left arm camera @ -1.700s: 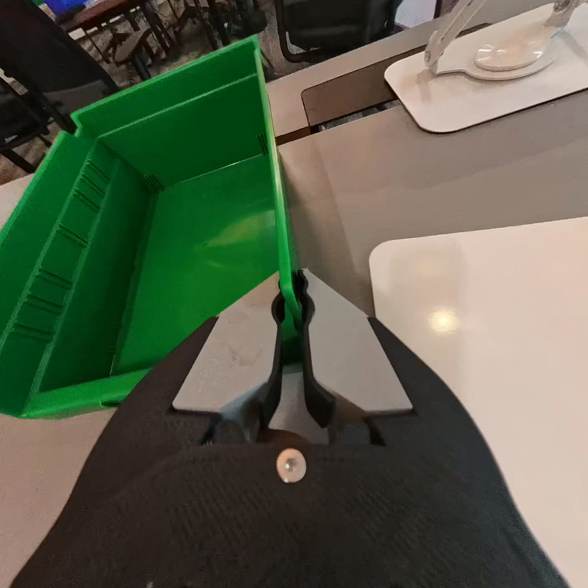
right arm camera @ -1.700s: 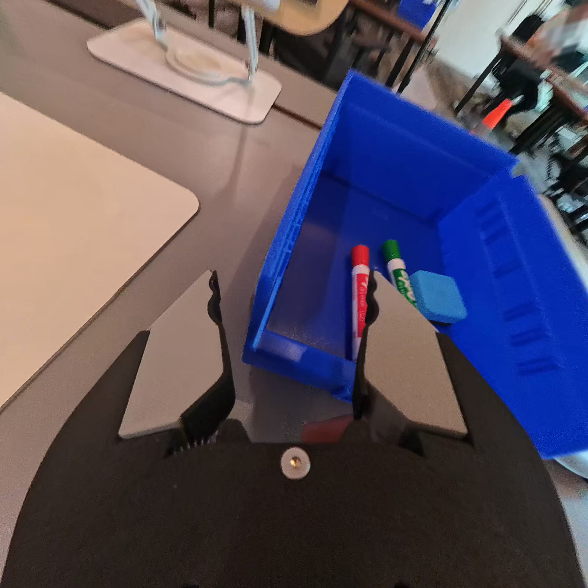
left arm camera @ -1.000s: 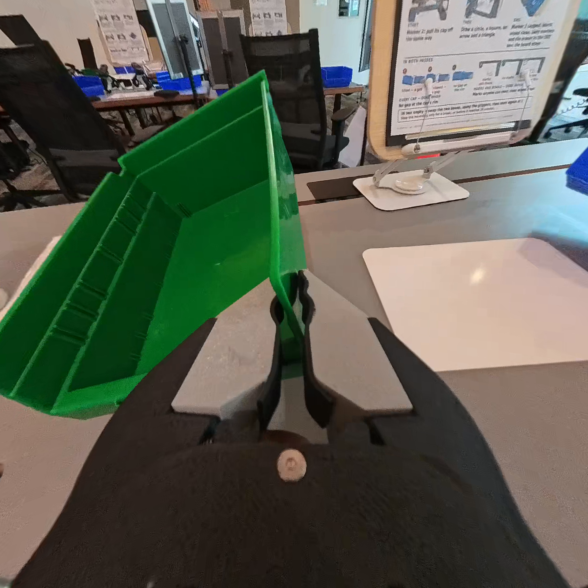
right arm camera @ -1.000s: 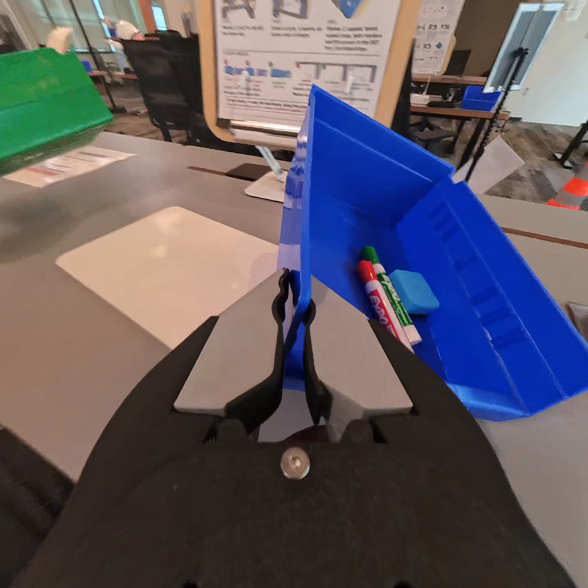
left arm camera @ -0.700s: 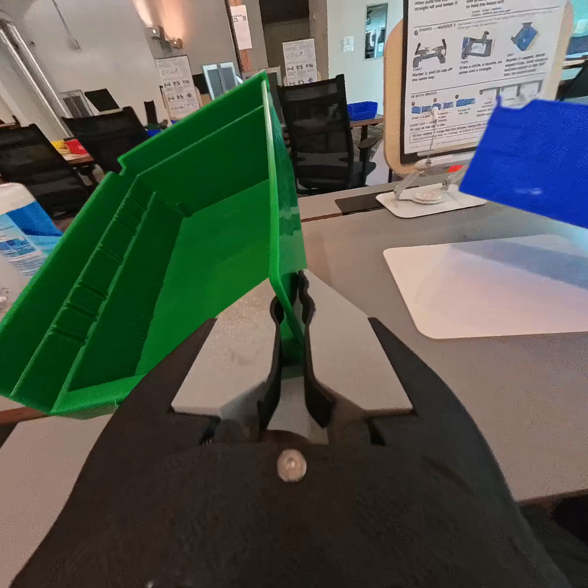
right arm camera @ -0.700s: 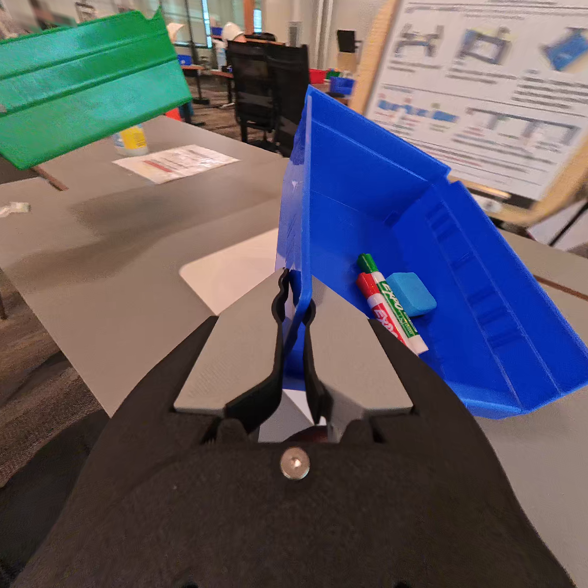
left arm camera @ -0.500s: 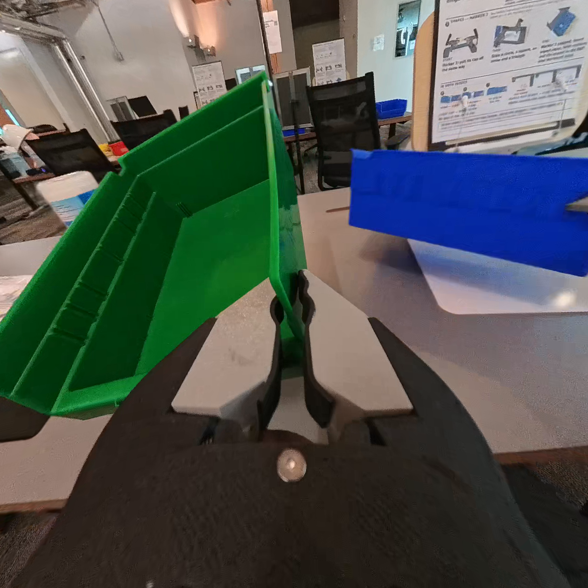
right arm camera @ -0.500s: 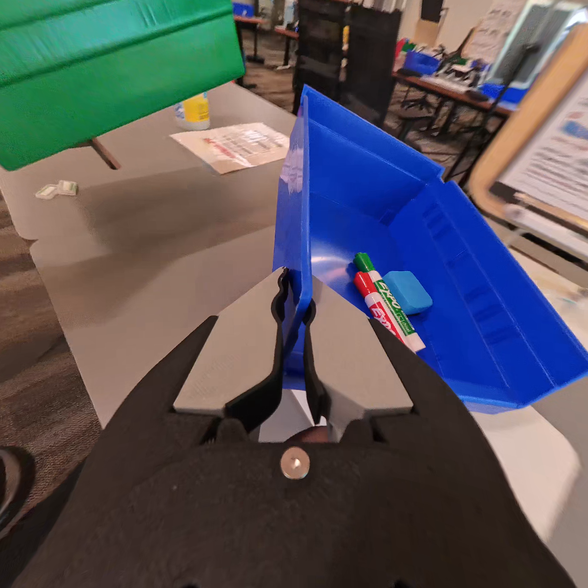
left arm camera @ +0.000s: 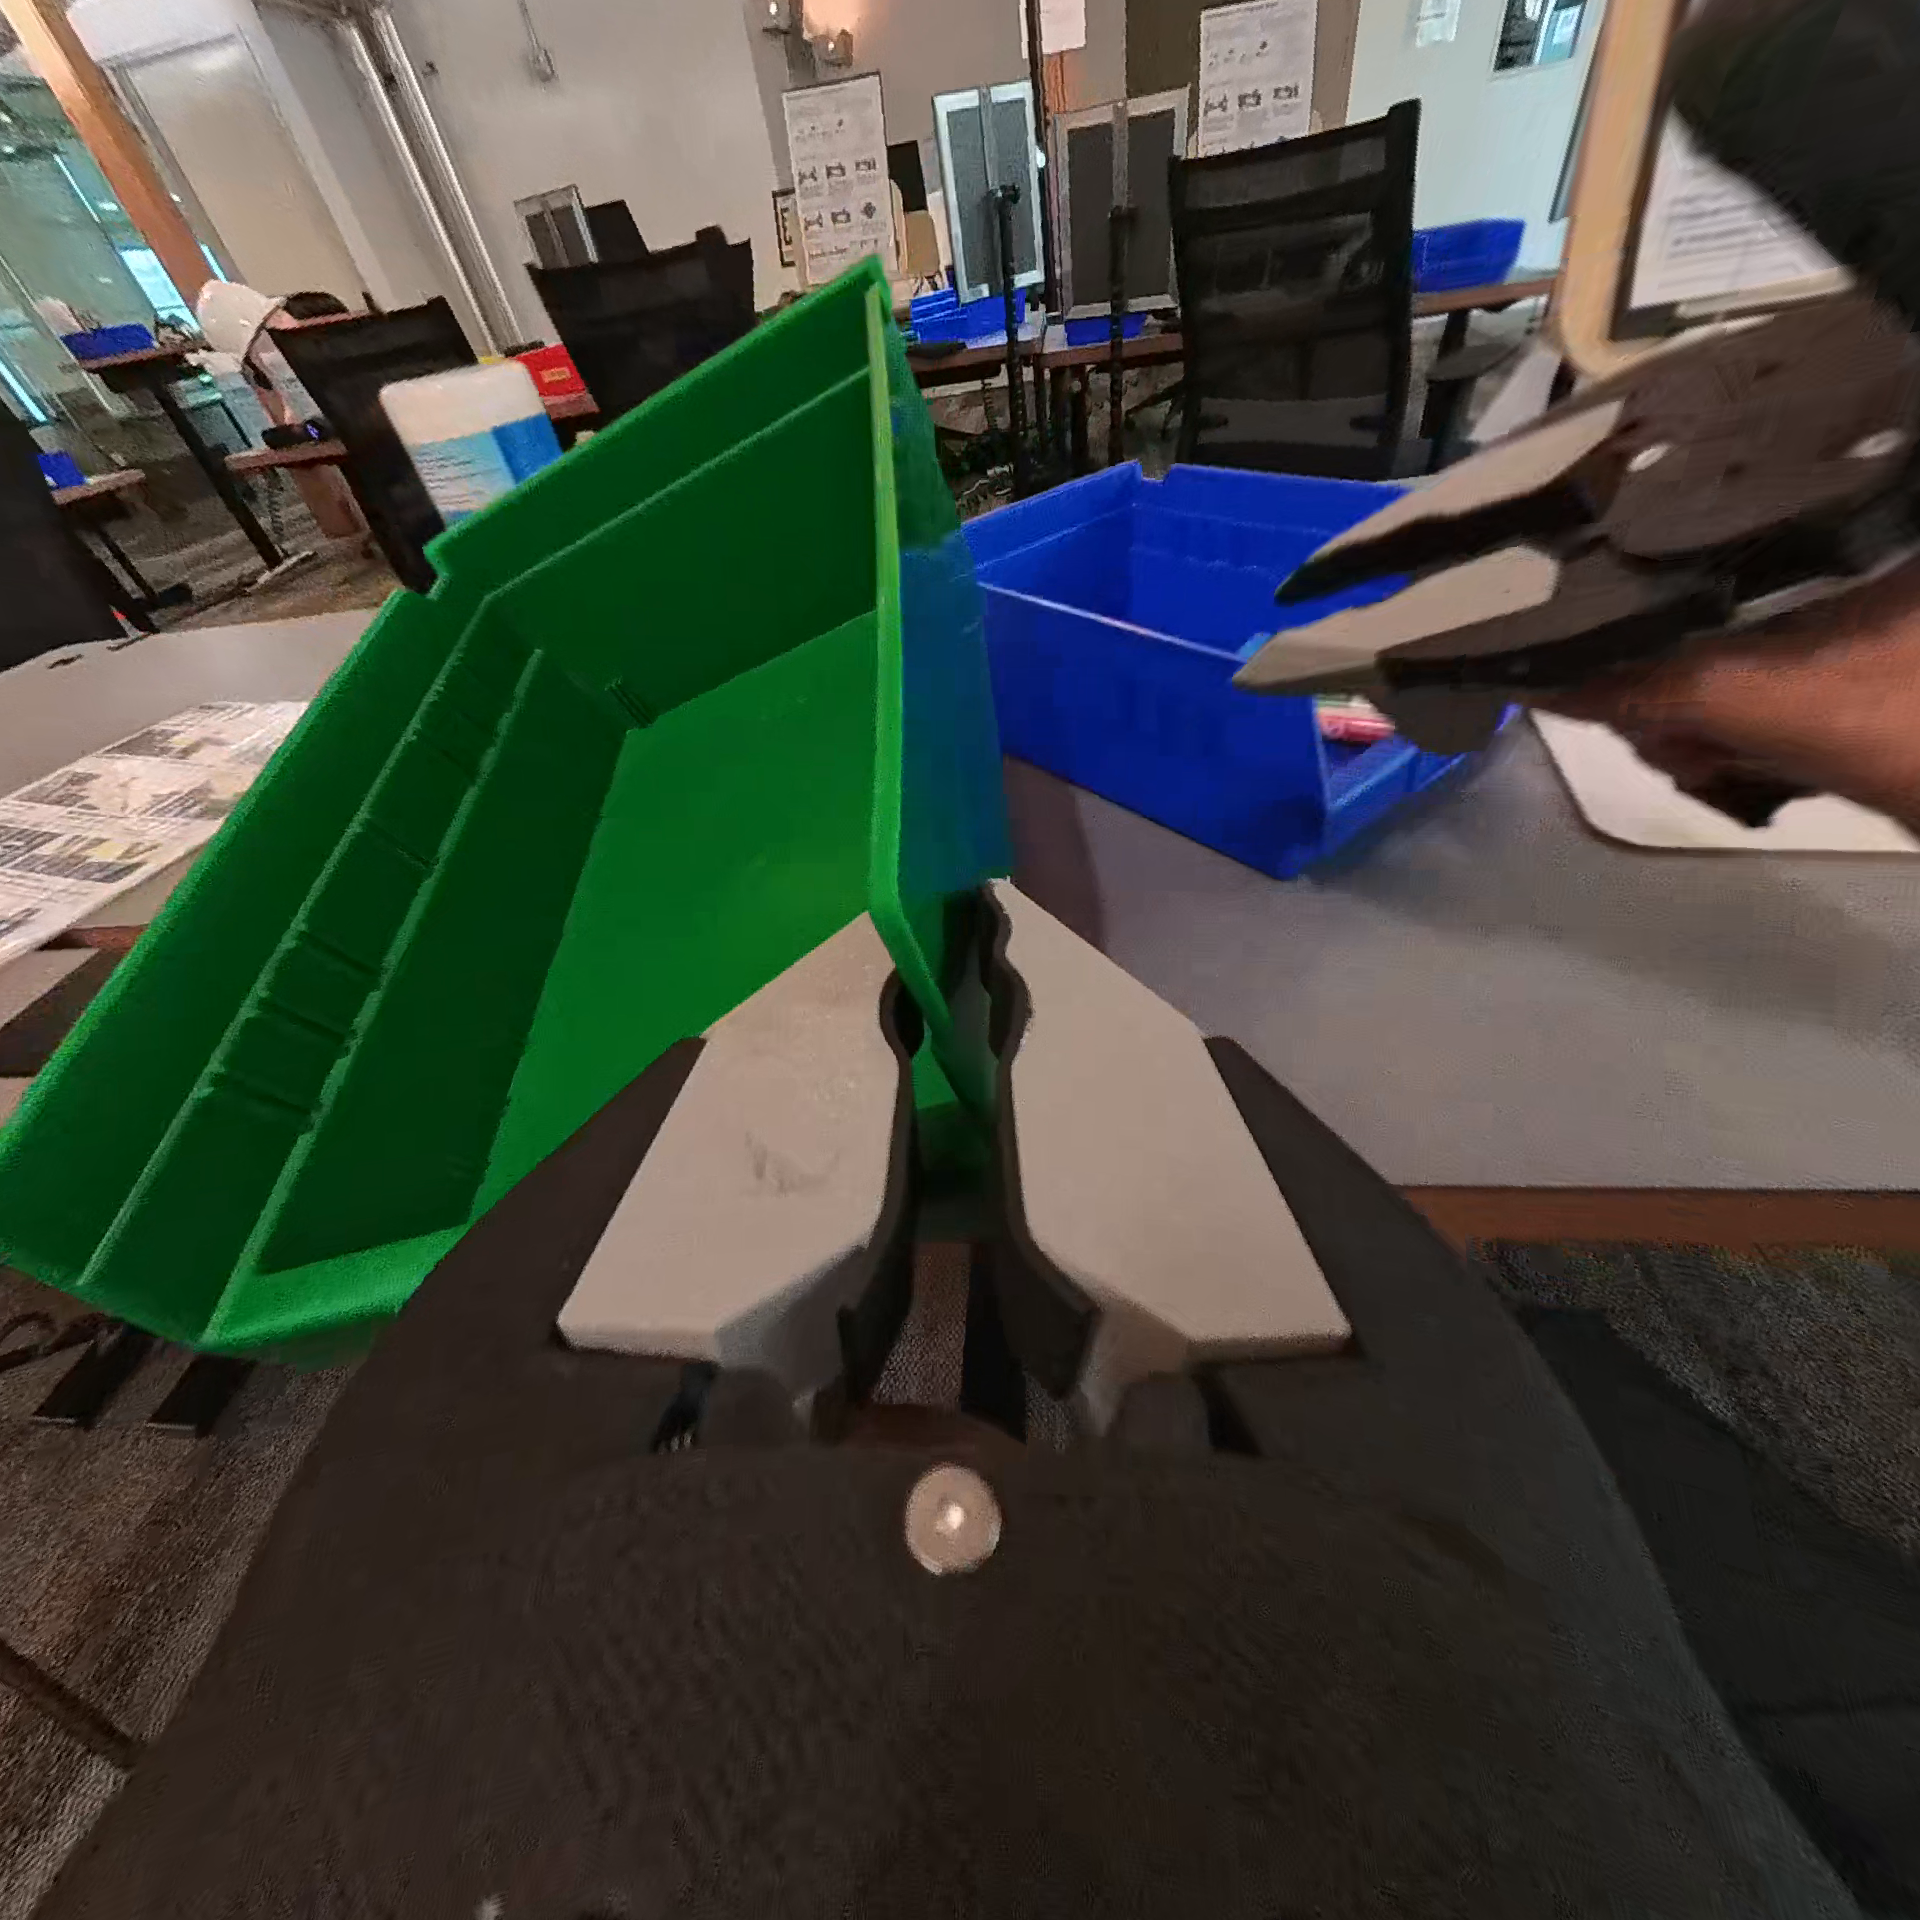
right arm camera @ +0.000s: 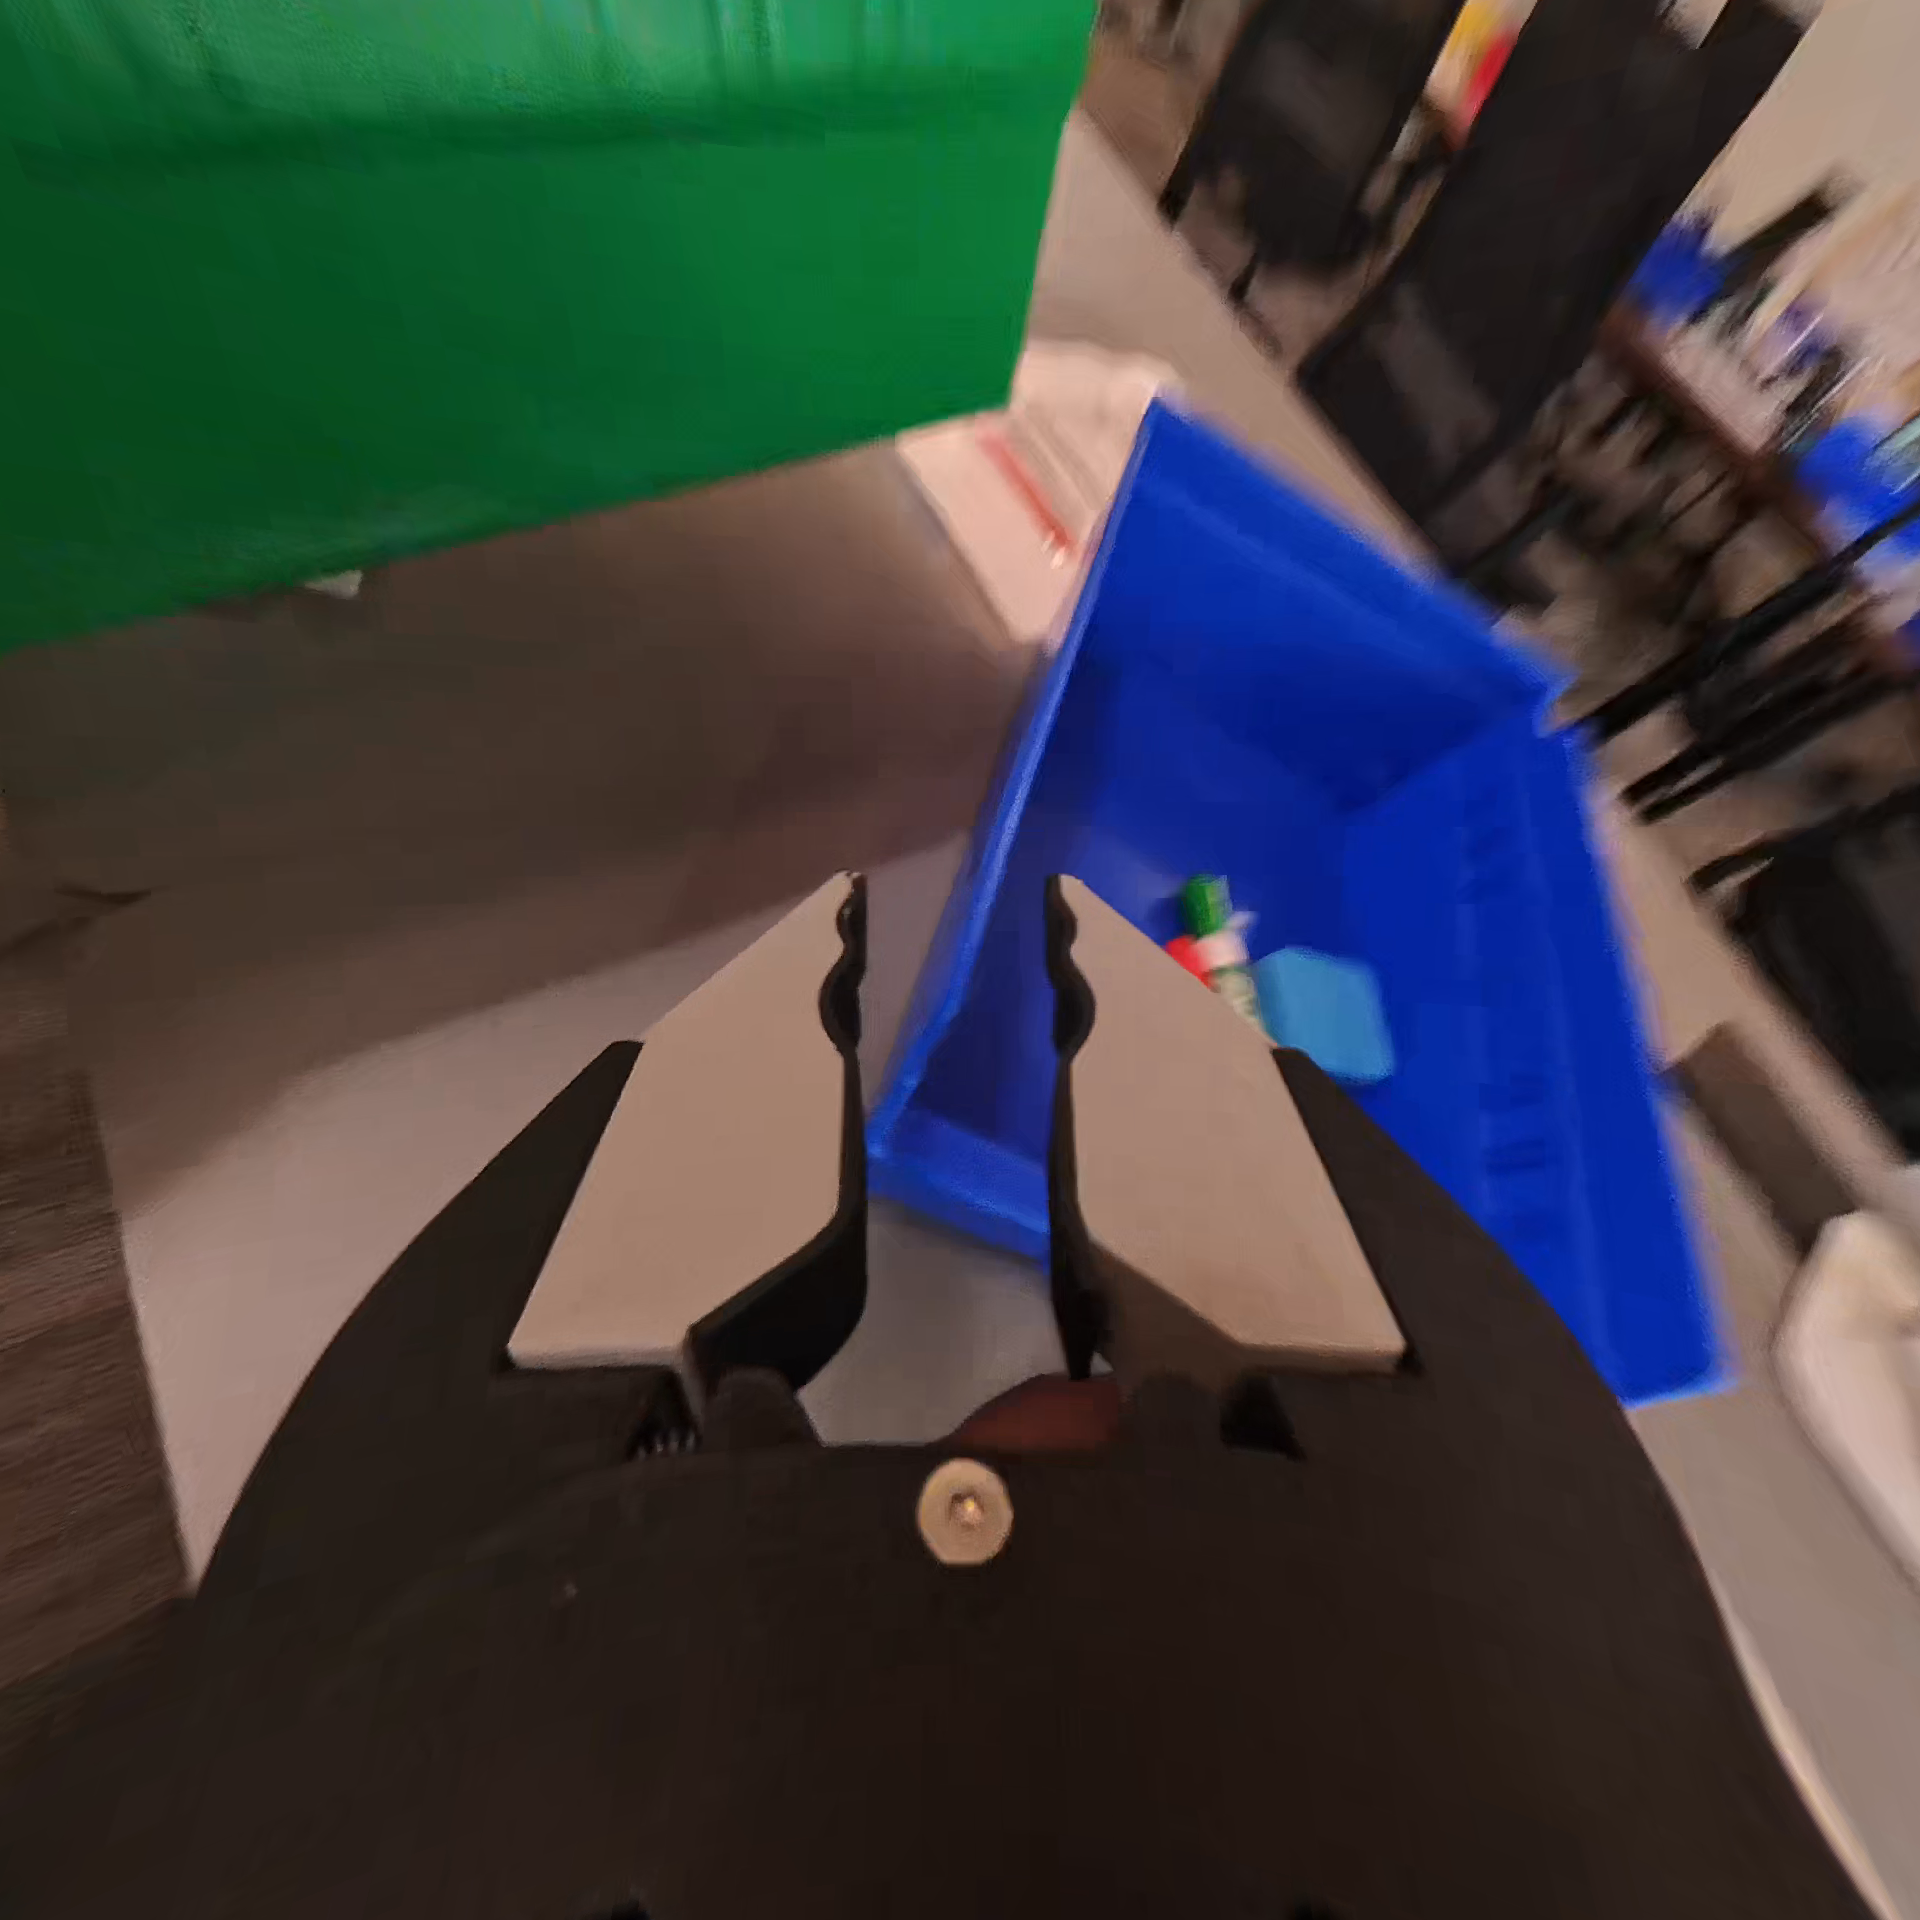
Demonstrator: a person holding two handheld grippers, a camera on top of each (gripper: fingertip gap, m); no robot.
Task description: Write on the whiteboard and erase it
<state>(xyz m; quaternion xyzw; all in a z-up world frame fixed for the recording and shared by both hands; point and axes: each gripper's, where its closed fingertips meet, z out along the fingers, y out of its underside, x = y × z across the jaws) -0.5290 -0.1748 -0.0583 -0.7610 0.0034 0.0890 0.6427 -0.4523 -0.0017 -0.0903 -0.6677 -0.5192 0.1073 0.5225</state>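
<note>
Holding tight with our left gripper (left arm camera: 961,925), we pinch the right wall of the green bin (left arm camera: 623,831) between its two fingers, and the bin hangs tilted up over the near edge of the gray table (left arm camera: 1455,1018). Our right gripper (right arm camera: 954,904) has its fingers spread apart with nothing between them touching, just at the near corner of the blue bin (right arm camera: 1299,748), which sits on the table. Inside that bin we see a green marker (right arm camera: 1210,914), a red marker (right arm camera: 1184,951) beside it, and a light blue eraser (right arm camera: 1325,1013) touching them. Farther right on the table lies a corner of the whiteboard (left arm camera: 1642,790). Far behind are black chairs (left arm camera: 1288,291) and more desks.
</note>
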